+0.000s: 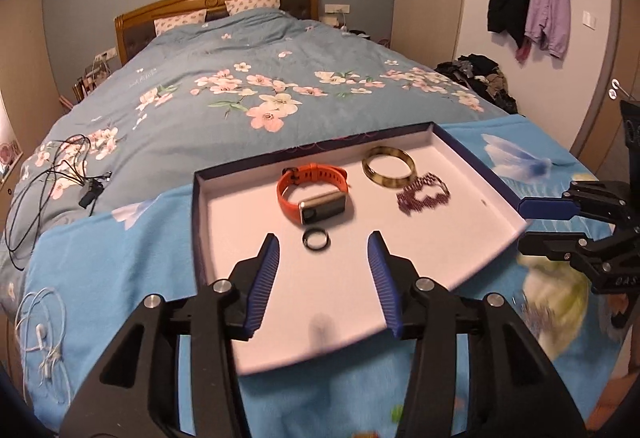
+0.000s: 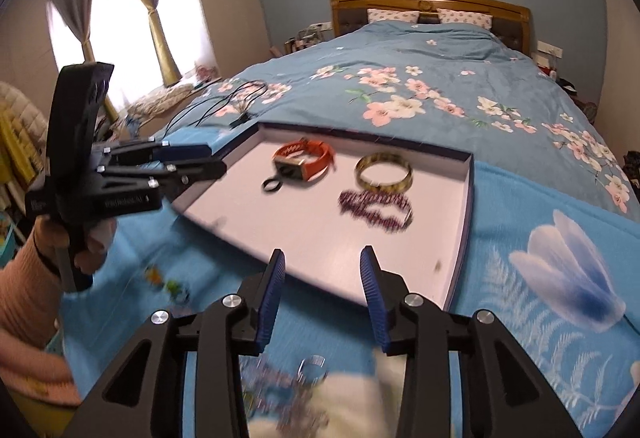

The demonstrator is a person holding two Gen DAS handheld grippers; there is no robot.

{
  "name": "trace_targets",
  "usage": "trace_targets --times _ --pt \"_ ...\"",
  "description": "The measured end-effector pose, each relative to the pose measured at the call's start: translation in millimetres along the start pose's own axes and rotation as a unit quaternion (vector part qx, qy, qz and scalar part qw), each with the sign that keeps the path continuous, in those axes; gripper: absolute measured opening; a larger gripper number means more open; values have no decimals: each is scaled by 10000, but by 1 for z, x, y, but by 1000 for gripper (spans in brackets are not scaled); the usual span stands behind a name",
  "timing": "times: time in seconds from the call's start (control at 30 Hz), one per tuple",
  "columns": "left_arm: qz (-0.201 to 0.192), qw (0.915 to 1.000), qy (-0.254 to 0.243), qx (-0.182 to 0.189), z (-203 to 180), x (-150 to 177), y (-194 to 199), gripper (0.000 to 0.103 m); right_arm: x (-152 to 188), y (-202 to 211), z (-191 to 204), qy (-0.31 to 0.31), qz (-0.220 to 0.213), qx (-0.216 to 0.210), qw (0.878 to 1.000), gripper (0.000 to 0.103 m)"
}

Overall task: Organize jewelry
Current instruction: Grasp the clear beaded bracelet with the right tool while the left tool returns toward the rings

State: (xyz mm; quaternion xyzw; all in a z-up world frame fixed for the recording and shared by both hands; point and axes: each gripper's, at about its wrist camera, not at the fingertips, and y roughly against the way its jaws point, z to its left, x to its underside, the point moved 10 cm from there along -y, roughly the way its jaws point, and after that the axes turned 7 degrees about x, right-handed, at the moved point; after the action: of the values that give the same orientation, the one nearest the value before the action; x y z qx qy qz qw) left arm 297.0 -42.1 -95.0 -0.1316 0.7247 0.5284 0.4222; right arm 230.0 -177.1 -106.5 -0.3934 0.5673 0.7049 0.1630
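You are at the foot of a bed, holding a gripper in each hand over a bright blue blanket (image 2: 520, 198). A shallow white tray (image 1: 224, 222) with a dark rim lies on the blanket ahead of both grippers.

Your left gripper (image 1: 323, 250) has its two blue fingers spread apart, holding nothing. Just ahead of it, between the fingertips and a little beyond them, a small dark ring (image 1: 316, 239) lies flat on the tray floor. Farther ahead sits an orange smartwatch (image 1: 314, 198). Ahead and to the right are a tortoiseshell bangle (image 1: 388, 167) and, nearer, a purple beaded bracelet (image 1: 423, 195).

Your right gripper (image 2: 322, 266) also has its fingers parted and empty, hovering just short of the tray's near edge. Below and behind its fingertips, on the blanket outside the tray, you can make out a small silver ring (image 2: 312, 365) beside something purple and blurred, possibly more beads; I cannot tell exactly.

The next piece to collect appears to be that silver ring. To do it well, draw the right gripper back and down until the ring sits between the fingers, then close gently across its band. The blanket is soft, so press lightly or the ring may sink or tip. Carry it to a bare patch of tray, apart from the other pieces.
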Motion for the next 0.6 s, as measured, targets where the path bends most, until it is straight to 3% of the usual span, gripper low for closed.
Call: trace_targets --times 0.33,0.4,0.6 --pt "-97 9999 -49 -8 -6 52 44 52 47 11 17 261 339 -25 9991 37" --pt "-115 9999 -11 -60 -5 62 50 56 53 10 22 291 394 -69 9988 37" --pt "-79 9998 153 31 -7 79 56 56 59 0 30 363 529 -212 9977 36"
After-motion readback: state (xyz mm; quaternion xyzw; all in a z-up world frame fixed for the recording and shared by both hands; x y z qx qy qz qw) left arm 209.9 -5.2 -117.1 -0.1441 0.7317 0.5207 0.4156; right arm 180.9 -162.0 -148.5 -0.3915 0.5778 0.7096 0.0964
